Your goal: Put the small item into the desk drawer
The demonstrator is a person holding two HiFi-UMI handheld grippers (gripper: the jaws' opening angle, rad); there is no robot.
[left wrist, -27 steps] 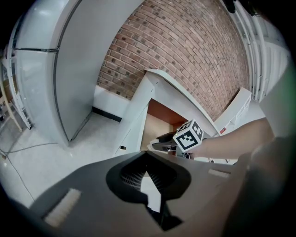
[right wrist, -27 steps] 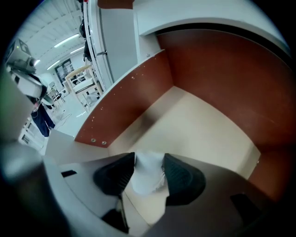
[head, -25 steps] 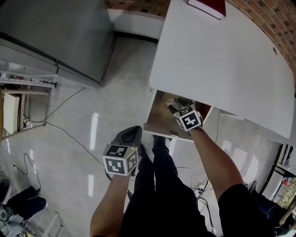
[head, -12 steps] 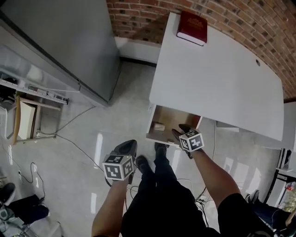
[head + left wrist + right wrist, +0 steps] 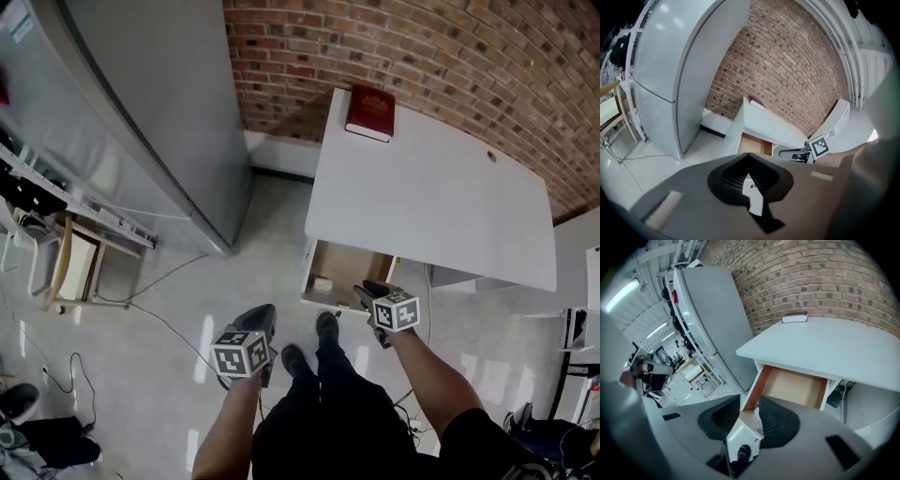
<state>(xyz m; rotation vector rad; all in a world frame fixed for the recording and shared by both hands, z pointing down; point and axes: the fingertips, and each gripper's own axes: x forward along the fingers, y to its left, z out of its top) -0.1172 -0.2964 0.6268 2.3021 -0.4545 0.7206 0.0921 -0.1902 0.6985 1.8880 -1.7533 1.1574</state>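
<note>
The white desk [image 5: 441, 202] has its wooden drawer [image 5: 361, 265] pulled open. A small pale item [image 5: 322, 281] lies inside it near the left front corner. My right gripper [image 5: 367, 292] hovers at the drawer's front edge. Its jaws are closing with nothing between them. In the right gripper view the drawer [image 5: 794, 387] shows beyond the right gripper [image 5: 749, 401], and the item is hidden there. My left gripper [image 5: 262, 317] hangs over the floor to the left of the drawer. The left gripper [image 5: 748, 155] is shut and holds nothing.
A red book [image 5: 370, 112] lies on the desk's far left corner, against the brick wall [image 5: 422, 56]. A tall grey cabinet [image 5: 159, 122] stands left of the desk. Cables [image 5: 150, 309] trail over the tiled floor. The person's legs and shoes [image 5: 323, 328] are below the drawer.
My right gripper has drawn back out of the drawer to its front edge, and the small item now lies inside. The head view has tilted up towards the wall.
</note>
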